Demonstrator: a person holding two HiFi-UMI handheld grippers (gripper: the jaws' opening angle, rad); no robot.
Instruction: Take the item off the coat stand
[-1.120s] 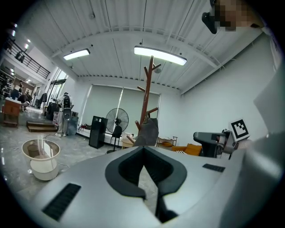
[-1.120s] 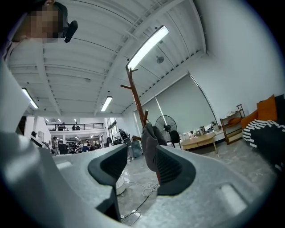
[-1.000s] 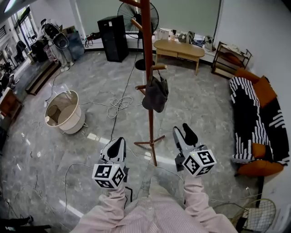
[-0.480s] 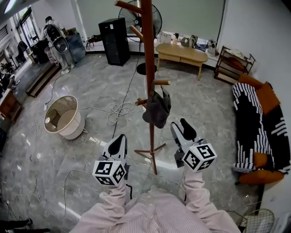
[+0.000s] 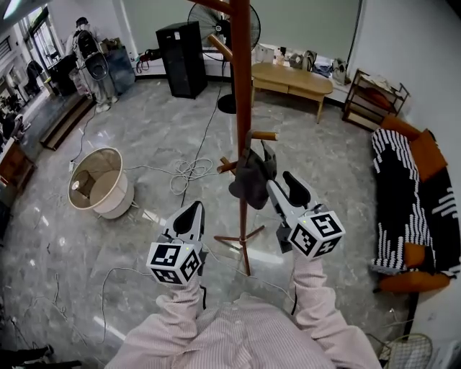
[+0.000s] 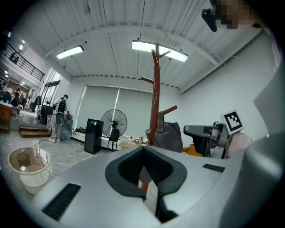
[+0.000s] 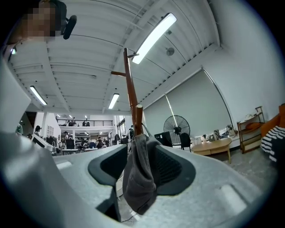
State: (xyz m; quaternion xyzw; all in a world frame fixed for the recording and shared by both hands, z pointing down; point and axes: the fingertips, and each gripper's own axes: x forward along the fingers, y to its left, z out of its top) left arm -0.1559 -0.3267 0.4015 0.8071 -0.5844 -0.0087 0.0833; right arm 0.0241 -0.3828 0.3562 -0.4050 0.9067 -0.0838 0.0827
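Note:
A tall reddish wooden coat stand [image 5: 242, 86] rises in front of me. A dark grey bag [image 5: 252, 176] hangs by its strap from a short peg [image 5: 263, 135] on the stand. My right gripper [image 5: 281, 181] is open beside the bag's right side. In the right gripper view the bag [image 7: 139, 178] hangs between the two spread jaws of my right gripper [image 7: 140, 153], below the stand's pole [image 7: 131, 98]. My left gripper [image 5: 196, 207] is shut and empty, lower left of the stand. From my left gripper [image 6: 143, 149] the bag [image 6: 169, 138] and the pole [image 6: 155, 102] show ahead.
A white round basket [image 5: 97, 180] and loose cables [image 5: 189, 169] lie on the grey floor to the left. At the back stand a fan [image 5: 220, 21], a black cabinet [image 5: 180, 47] and a wooden table [image 5: 295, 76]. A striped sofa [image 5: 410, 194] lines the right wall.
I have come closer to the stand. Both grippers moved forward and up; the right one went from short of the bag to having its open jaws at the bag.

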